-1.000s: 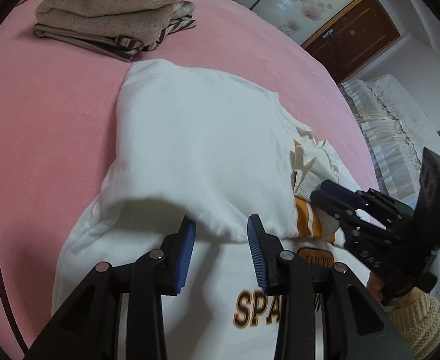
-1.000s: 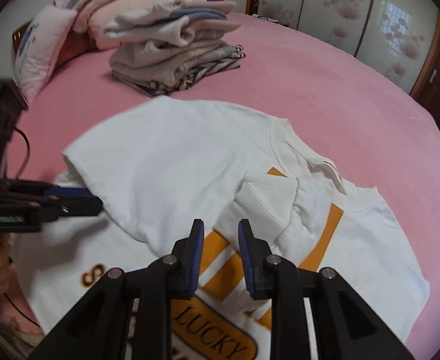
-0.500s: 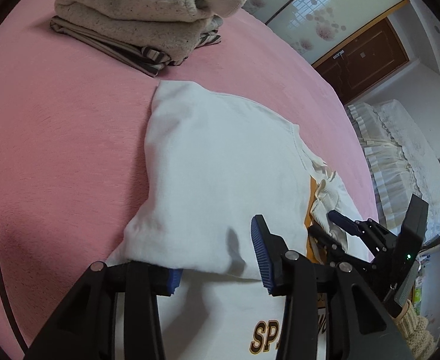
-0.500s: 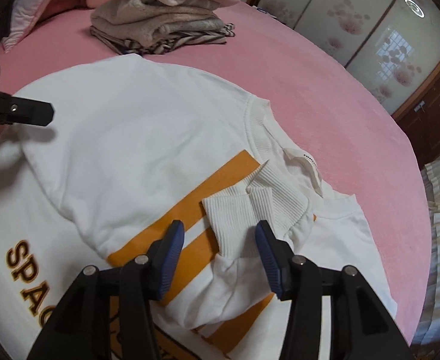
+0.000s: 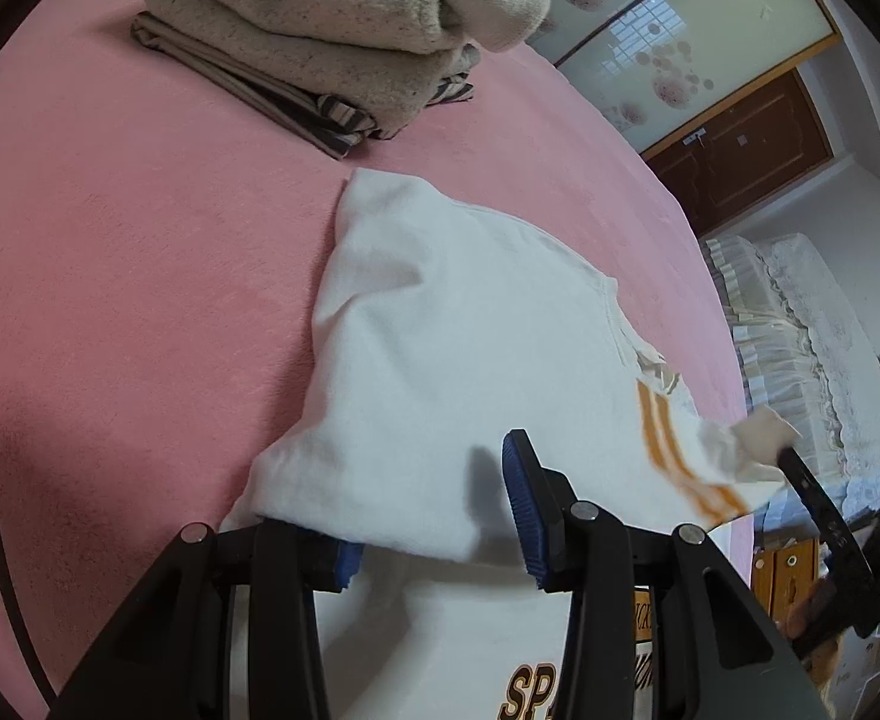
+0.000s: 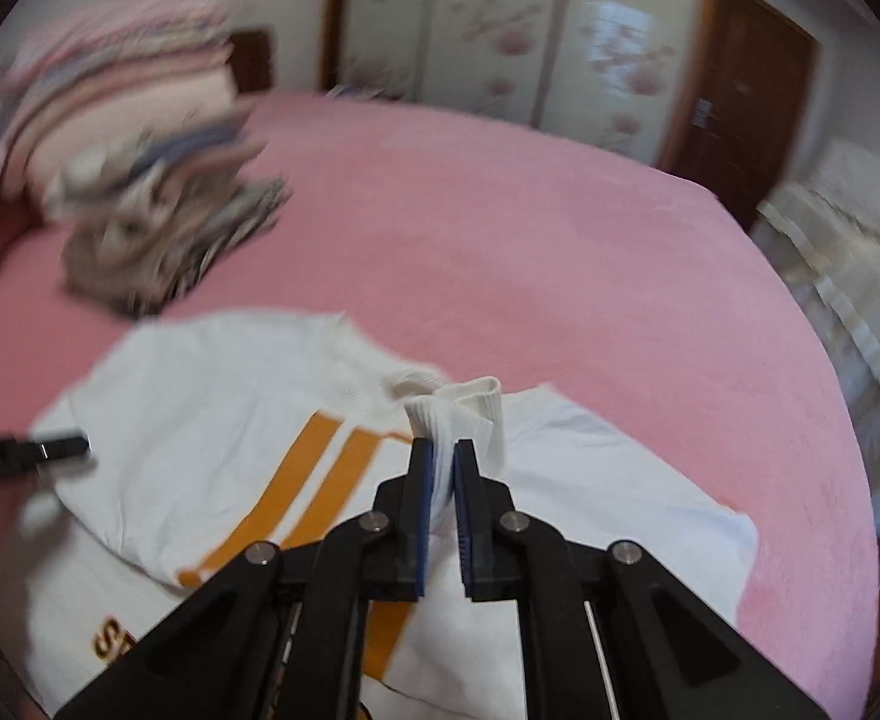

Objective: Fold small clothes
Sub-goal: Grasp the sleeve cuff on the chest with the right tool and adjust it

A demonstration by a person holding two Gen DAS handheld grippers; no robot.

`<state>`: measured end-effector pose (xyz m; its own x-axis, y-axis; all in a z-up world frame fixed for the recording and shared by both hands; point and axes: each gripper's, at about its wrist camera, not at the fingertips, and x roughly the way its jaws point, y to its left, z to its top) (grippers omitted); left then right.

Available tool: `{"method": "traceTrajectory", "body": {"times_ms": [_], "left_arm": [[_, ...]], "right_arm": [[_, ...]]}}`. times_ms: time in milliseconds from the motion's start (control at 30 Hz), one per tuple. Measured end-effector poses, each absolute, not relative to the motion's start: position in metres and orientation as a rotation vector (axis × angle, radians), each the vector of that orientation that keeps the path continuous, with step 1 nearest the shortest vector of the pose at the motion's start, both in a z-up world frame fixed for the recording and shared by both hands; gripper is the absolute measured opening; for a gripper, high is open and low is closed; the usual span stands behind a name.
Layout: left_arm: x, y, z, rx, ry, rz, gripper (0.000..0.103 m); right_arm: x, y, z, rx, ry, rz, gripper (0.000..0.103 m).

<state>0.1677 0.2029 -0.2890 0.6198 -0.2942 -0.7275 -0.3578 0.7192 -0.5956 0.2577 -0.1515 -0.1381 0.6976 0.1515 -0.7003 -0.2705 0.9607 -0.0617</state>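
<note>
Bed [image 5: 140, 276]: a pink cover carries everything, seen from both wrist cameras.
White sweatshirt [image 5: 470, 360]: lies on the bed's near part, just in front of the folded stack; one side is folded over the body, so a plain white panel covers part of the printed front. Orange stripes and dark lettering show beside and below that panel.
Left gripper [image 5: 434, 516]: its jaws stand partly apart around the near edge of the folded-over panel. The left blue pad is tucked under the cloth, the right pad [image 5: 521, 510] lies in the open above it; whether the pads press on the fabric I cannot tell.
Right gripper [image 6: 443, 480]: its jaws have just closed and are clamped on the ribbed cuff [image 6: 470, 414] of the sweatshirt's sleeve. The cuff stands up out of the pads, raised above the rest of the garment, near the neckline. In the left view this gripper [image 5: 791, 456] sits at the far right with the cuff bunched at its tips.
Sleeve: drawn up from the shirt's body toward the right gripper, orange bands [image 5: 674, 456] running along it.
Folded stack [image 5: 332, 42]: beige knits over a striped piece, toward the bed's far side, apart from the sweatshirt.
Background: floral wardrobe panels [image 6: 500, 30] and a brown door [image 6: 740, 96] beyond the bed; right view blurred.
</note>
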Motion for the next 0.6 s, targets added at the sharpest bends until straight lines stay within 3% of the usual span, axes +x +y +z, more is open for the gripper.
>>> {"method": "traceTrajectory", "body": {"times_ms": [133,333,600], "left_arm": [[0.166,0.197,-0.295,-0.837,0.952,0.034,0.04],[0.161,0.191,-0.302,-0.844,0.972,0.069,0.038],[0.16,0.197,-0.304,-0.892,0.975,0.104,0.034]], "right_arm": [[0.243,-0.209,-0.139,-0.012,0.78,0.169,0.006],[0.232,-0.247,-0.201,0.116,0.94,0.13,0.007],[0.224,-0.274,-0.221,0.26,1.012,0.134,0.022]]}}
